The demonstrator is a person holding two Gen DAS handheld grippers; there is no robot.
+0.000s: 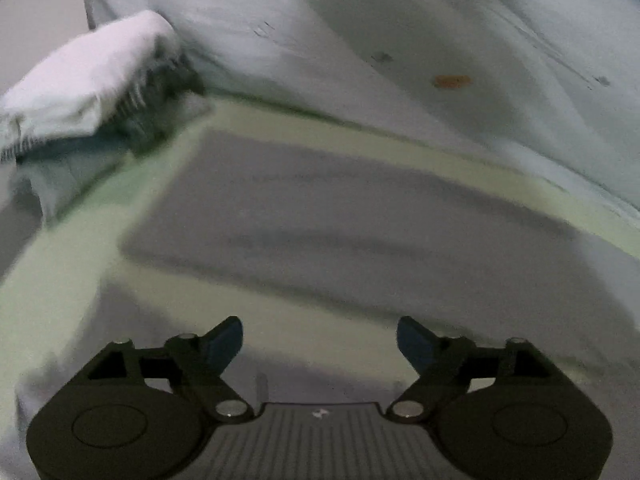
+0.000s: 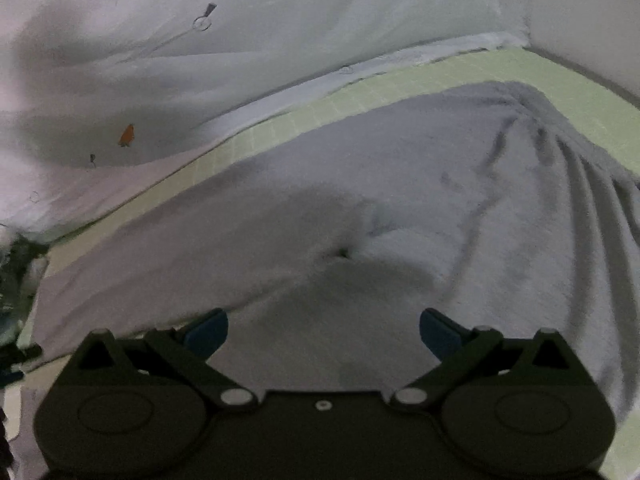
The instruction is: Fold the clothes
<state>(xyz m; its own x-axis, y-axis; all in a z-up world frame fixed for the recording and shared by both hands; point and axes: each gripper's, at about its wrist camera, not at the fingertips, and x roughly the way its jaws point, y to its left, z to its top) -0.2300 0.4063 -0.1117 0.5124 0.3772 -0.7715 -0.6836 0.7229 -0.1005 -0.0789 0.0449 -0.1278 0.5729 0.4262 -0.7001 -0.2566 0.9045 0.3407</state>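
Grey garment (image 2: 360, 208) lies spread on the pale green sheet (image 2: 360, 92), partly flattened, wrinkles bunched at its far right corner; left gripper (image 1: 320, 340) and right gripper (image 2: 324, 332) both released, fingers apart and grasping nothing; folded pile (image 1: 80, 80) sits beyond; folds apparently remain.

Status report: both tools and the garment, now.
Left tool open, nothing between its fingers. Right tool open, empty, over the grey garment. Garment spread on green mat, right side wrinkled. Folded pile off left; nothing blocking.
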